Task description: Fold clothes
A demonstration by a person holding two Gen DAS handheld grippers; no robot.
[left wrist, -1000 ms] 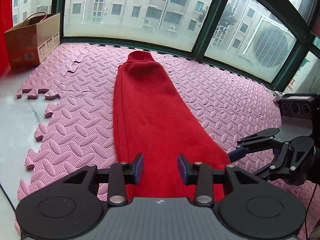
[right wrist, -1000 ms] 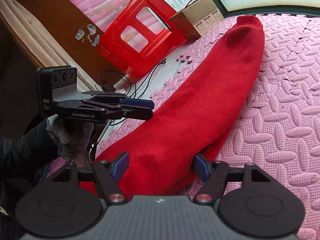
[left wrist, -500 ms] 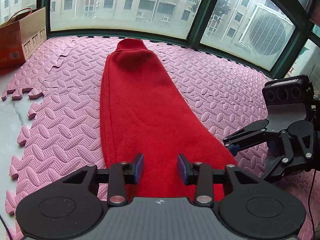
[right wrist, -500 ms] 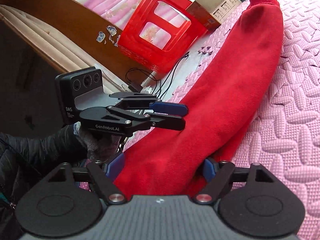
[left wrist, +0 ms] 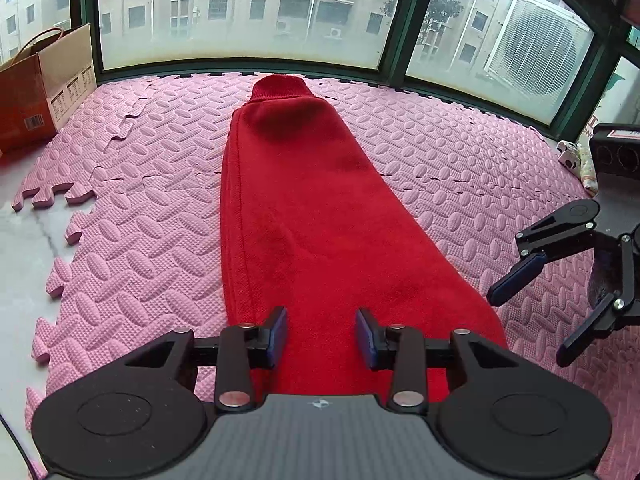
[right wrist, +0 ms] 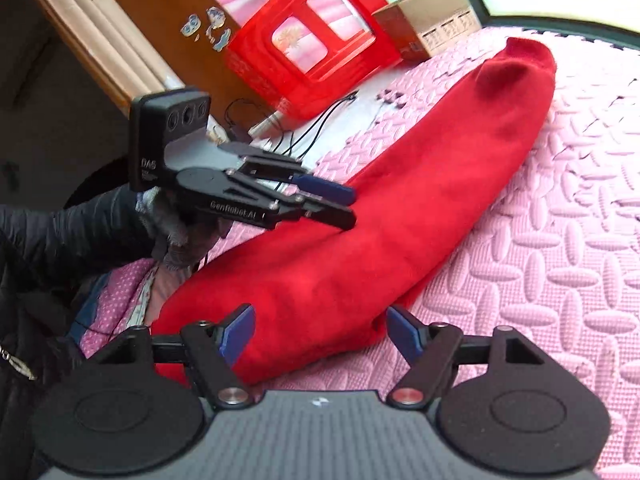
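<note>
A red knit garment (left wrist: 304, 208) lies folded into a long narrow strip on the pink foam mat (left wrist: 460, 168), its collar toward the window. It also shows in the right wrist view (right wrist: 400, 224). My left gripper (left wrist: 321, 336) is open and empty, hovering just above the garment's near end. My right gripper (right wrist: 320, 334) is open and empty above the garment's near right corner. From the left wrist view the right gripper (left wrist: 532, 300) hangs over the mat to the garment's right. From the right wrist view the left gripper (right wrist: 344, 206) hovers above the cloth.
A brown cardboard box (left wrist: 36, 92) stands at the mat's far left. A red plastic stool (right wrist: 316, 40) and black cables (right wrist: 320, 128) lie on the bare floor left of the mat. Windows (left wrist: 240, 12) close the far side. Patterned cloth (right wrist: 124, 300) lies near my left hand.
Both grippers have pulled back and risen from the garment's near end. The right gripper moved away to the right, off the cloth. The garment lies still.
</note>
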